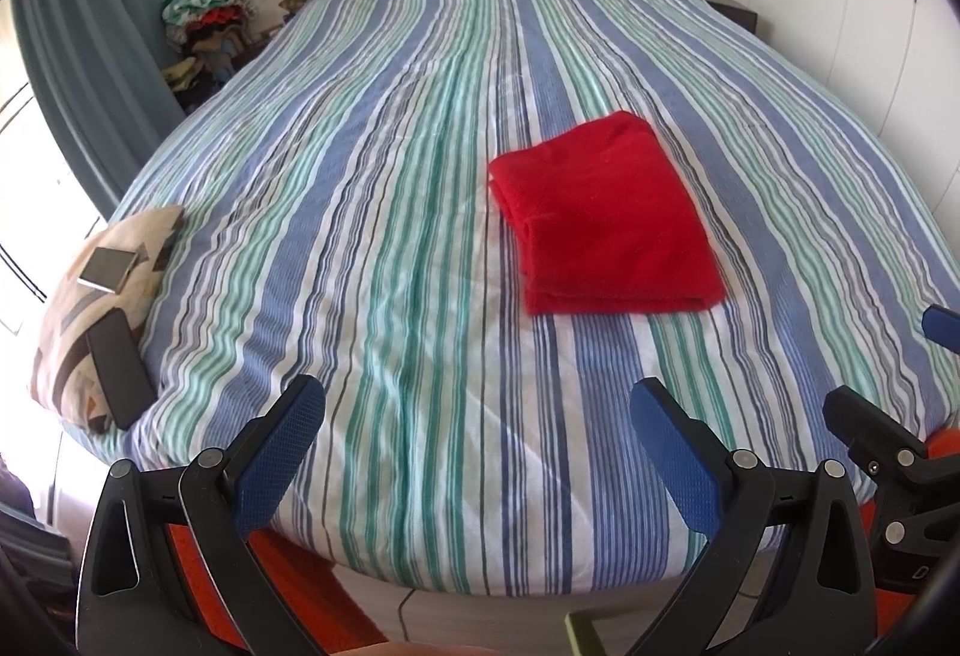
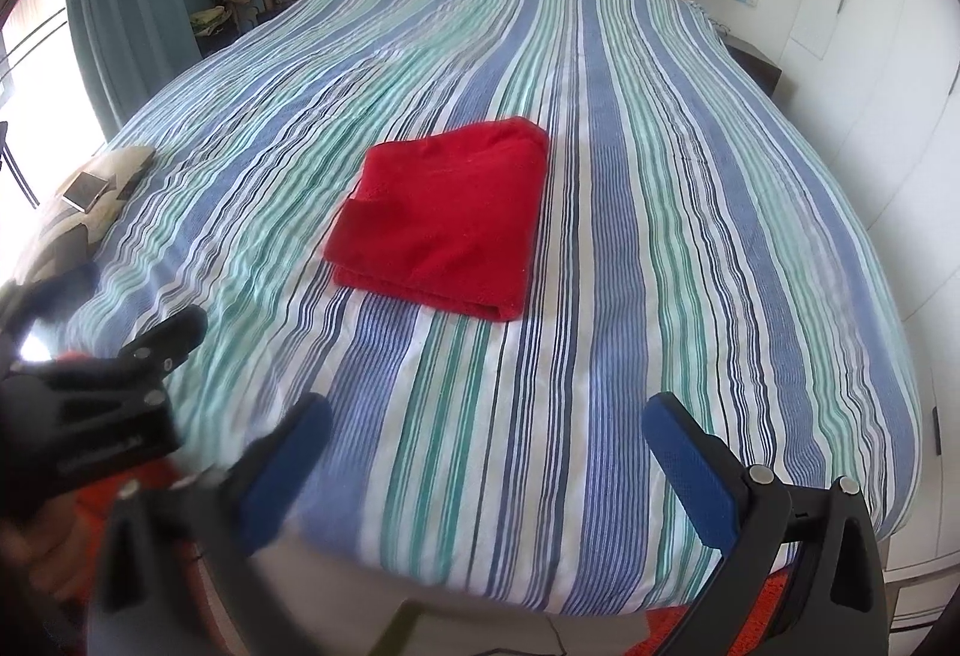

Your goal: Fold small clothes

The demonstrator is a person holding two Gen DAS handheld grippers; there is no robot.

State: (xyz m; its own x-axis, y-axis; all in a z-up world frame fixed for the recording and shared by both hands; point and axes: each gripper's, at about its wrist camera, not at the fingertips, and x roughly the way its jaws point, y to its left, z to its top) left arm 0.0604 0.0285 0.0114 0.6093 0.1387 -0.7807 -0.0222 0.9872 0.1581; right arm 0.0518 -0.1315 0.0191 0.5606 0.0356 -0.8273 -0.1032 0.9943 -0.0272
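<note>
A red cloth lies folded into a flat rectangle on the striped bedspread, right of the middle. It also shows in the right wrist view. My left gripper is open and empty, held back over the foot of the bed, well short of the cloth. My right gripper is open and empty too, near the bed's front edge. The right gripper's body shows at the lower right of the left wrist view. The left gripper's body shows at the left of the right wrist view.
A patterned cushion at the bed's left edge carries a phone and a small silver device. A pile of clothes stands by the curtain. White wardrobe doors run along the right.
</note>
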